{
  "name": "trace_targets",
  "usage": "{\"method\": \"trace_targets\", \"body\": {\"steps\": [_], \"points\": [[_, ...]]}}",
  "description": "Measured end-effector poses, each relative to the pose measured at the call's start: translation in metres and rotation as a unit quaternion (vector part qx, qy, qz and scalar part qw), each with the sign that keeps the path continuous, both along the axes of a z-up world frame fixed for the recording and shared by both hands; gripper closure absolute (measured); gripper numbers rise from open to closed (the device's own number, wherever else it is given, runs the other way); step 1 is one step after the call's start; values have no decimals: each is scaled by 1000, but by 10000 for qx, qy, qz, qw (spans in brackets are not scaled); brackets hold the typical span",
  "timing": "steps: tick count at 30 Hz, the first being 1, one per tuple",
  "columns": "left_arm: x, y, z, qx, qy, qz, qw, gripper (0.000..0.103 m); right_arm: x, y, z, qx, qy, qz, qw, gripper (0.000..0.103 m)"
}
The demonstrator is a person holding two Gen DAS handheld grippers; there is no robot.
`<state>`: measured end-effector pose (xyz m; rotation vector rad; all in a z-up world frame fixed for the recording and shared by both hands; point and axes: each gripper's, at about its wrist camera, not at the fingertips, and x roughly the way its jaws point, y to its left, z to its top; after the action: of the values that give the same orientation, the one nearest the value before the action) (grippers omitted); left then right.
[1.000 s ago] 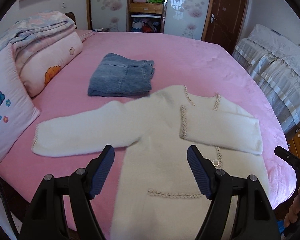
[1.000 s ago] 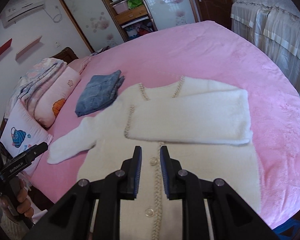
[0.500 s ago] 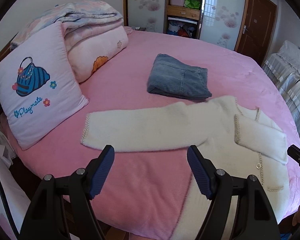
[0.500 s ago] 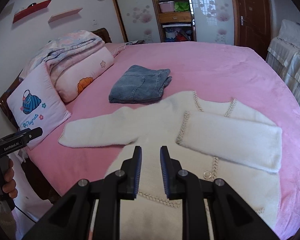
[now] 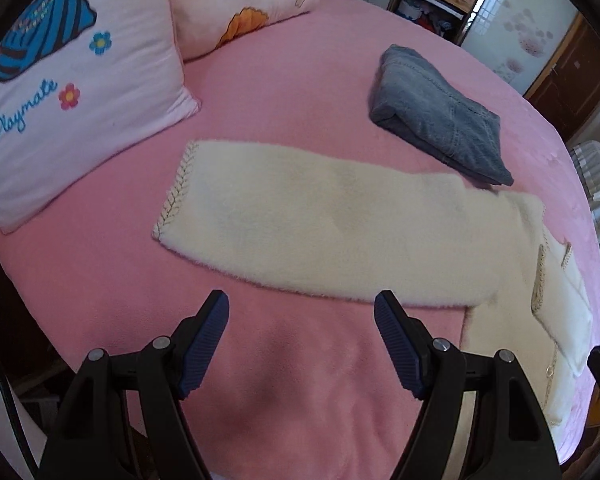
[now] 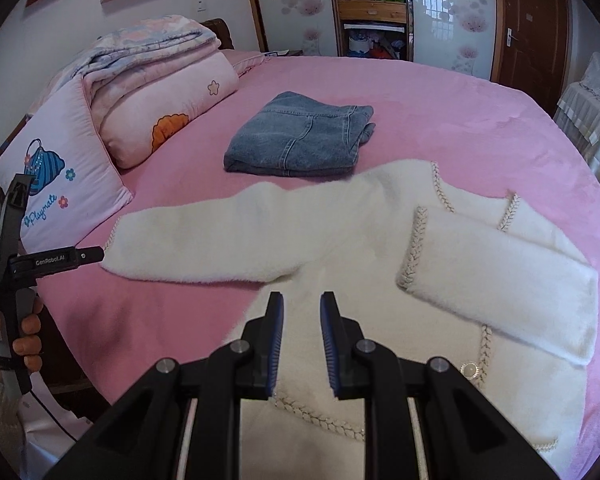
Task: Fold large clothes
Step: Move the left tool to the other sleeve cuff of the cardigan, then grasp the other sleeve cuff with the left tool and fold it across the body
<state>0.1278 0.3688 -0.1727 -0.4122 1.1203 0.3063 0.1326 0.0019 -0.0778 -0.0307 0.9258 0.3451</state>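
A: Start at the left. What lies there?

B: A "Playmate" cushion (image 5: 72, 92) and a pink pillow (image 6: 168, 104) under a folded quilt (image 6: 148, 46), all at the head of the pink bed (image 5: 300, 92). Just past the cushion is the white cardigan (image 6: 380, 280), with one sleeve (image 5: 320, 228) stretched flat toward it and the braided cuff nearest the cushion.

A: And the left gripper (image 5: 302, 320)?

B: It hovers above bare bedspread, just short of that sleeve's near edge, fingers spread wide and holding nothing.

A: Further right?

B: A folded pair of jeans (image 6: 300, 136) rests beyond the sleeve, near the shoulder but apart from the cardigan as far as I can tell. I judge that piece finished.

A: Then the cardigan's body?

B: Buttoned front up, spread flat. The right gripper (image 6: 302, 344) hangs over its lower front, fingers nearly together with a narrow gap, nothing between them. The other sleeve (image 6: 500, 276) lies folded across the chest.

A: So how far along?

B: Early to middle, I'd say. One sleeve is in; the outstretched sleeve is not yet folded, and after that the body needs doubling up.
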Motion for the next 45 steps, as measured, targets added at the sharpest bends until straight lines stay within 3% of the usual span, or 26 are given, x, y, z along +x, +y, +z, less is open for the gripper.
{"method": "trace_targets", "body": {"steps": [5, 12, 14, 17, 18, 19, 20, 22, 24, 25, 29, 32, 35, 39, 43, 45], "points": [[14, 45, -52, -553, 471, 686, 9950, 29, 10, 12, -19, -71, 188, 39, 9998, 84], [18, 93, -115, -1470, 795, 1768, 9699, 29, 17, 25, -34, -167, 292, 217, 9992, 84], [22, 95, -120, -1466, 727, 1959, 9669, 27, 18, 26, -39, -155, 346, 225, 9990, 84], [34, 89, -116, -1208, 458, 2029, 9706, 28, 19, 24, -46, -157, 422, 221, 9987, 84], [39, 86, -114, -1097, 357, 2047, 9720, 33, 20, 22, -49, -168, 447, 214, 9986, 84], [43, 83, -114, -955, 313, 2080, 9730, 47, 19, 20, -51, -174, 468, 203, 9985, 84], [46, 79, -113, -841, 247, 2082, 9742, 72, 19, 18, -53, -176, 494, 190, 9984, 84], [52, 68, -107, -511, 240, 2136, 9753, 88, 18, 11, -57, -182, 538, 140, 9983, 84], [56, 53, -92, -231, 231, 2159, 9759, 93, 18, 1, -59, -176, 584, 58, 9981, 84], [58, 44, -81, -163, 108, 2098, 9775, 94, 18, -5, -60, -163, 595, 12, 9981, 84], [68, -8, -21, -504, -801, 1407, 9855, 97, 18, -31, -64, -84, 639, -219, 9977, 84], [76, -71, 20, -665, -1363, 590, 9867, 97, 18, -51, -67, 32, 691, -413, 9968, 84], [89, -146, 41, -762, -1583, -324, 9839, 96, 17, -71, -68, 168, 727, -592, 9955, 84], [107, -236, 22, -931, -1437, -1394, 9753, 94, 13, -96, -69, 185, 724, -798, 9940, 84], [123, -308, -35, -788, -559, -1977, 9755, 89, 11, -125, -74, 79, 761, -1053, 9915, 84], [120, -331, -65, -489, -108, -2164, 9750, 83, 9, -136, -77, -66, 729, -1146, 9907, 84]]}}
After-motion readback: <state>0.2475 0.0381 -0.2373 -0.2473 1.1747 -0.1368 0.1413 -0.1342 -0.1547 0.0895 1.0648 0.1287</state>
